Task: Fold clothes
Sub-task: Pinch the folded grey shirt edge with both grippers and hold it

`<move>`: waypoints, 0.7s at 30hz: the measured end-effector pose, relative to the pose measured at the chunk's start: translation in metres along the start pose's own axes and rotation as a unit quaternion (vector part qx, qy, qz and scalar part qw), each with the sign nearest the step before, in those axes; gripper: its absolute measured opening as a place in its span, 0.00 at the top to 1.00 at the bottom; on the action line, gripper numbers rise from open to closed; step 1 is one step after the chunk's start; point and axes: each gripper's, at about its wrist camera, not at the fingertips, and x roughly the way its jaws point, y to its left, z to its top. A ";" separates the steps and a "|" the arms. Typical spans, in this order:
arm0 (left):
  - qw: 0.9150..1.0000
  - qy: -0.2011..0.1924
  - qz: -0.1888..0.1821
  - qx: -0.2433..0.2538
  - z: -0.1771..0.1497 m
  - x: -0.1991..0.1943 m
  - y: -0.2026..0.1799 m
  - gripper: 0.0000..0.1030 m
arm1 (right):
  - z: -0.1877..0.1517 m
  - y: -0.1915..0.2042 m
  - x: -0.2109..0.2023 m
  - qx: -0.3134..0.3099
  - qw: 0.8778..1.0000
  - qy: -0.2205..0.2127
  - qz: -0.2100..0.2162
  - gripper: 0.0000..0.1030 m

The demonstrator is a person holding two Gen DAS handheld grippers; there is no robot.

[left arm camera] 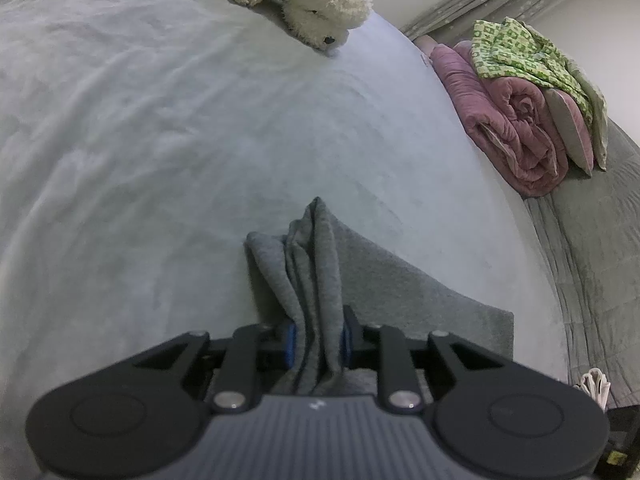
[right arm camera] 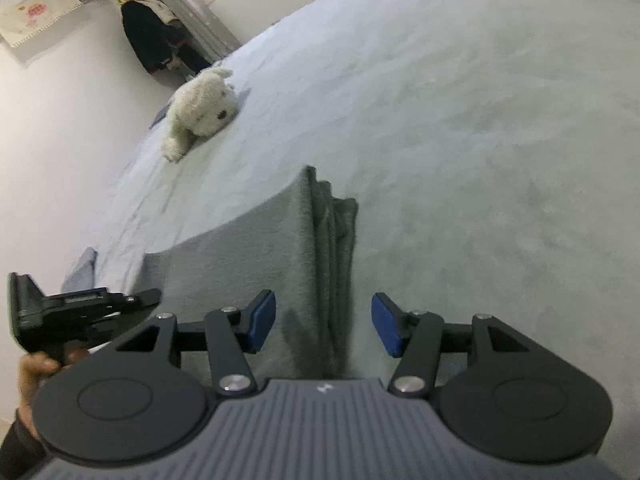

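Note:
A grey garment (left arm camera: 360, 280) lies on the pale bed sheet (left arm camera: 140, 140), one bunched edge rising between the blue pads of my left gripper (left arm camera: 318, 340), which is shut on that fold. In the right wrist view the same grey garment (right arm camera: 280, 248) spreads leftward, its layered edge running down between the fingers of my right gripper (right arm camera: 324, 324). That gripper stands open, its blue pads (right arm camera: 262, 320) on either side of the folded edge and clear of it. The left gripper's body (right arm camera: 80, 312) shows at lower left, held by a hand (right arm camera: 36, 364).
A white plush dog (left arm camera: 312, 4) lies at the far side of the bed, also in the right view as plush dog (right arm camera: 200, 112). A rolled pink quilt (left arm camera: 516, 120) with a green patterned cloth (left arm camera: 524, 52) sits at the right. Dark clothes (right arm camera: 156, 40) hang by the curtain.

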 end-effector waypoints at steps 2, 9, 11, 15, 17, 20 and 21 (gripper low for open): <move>1.000 0.000 0.001 0.000 0.000 0.000 0.000 0.79 | 0.002 -0.006 -0.008 0.018 1.000 0.004 0.015 0.44; 1.000 0.001 0.006 -0.002 0.000 0.002 -0.002 0.78 | -0.007 -0.035 -0.035 0.091 0.992 0.047 0.076 0.44; 1.000 0.000 0.008 0.001 0.000 0.002 -0.001 0.77 | -0.012 -0.037 -0.033 0.098 0.990 0.059 0.088 0.44; 1.000 0.001 0.010 -0.001 0.000 0.003 -0.001 0.76 | -0.023 -0.044 -0.024 0.126 0.983 0.073 0.111 0.44; 1.000 0.000 0.012 -0.001 0.000 0.003 -0.001 0.75 | -0.022 -0.044 -0.020 0.134 0.982 0.068 0.114 0.44; 1.000 0.000 0.014 -0.001 0.000 0.004 -0.003 0.75 | -0.019 -0.044 -0.015 0.145 0.981 0.061 0.117 0.44; 1.000 0.000 0.014 -0.002 0.000 0.004 -0.003 0.75 | -0.018 -0.044 -0.013 0.148 0.980 0.059 0.118 0.44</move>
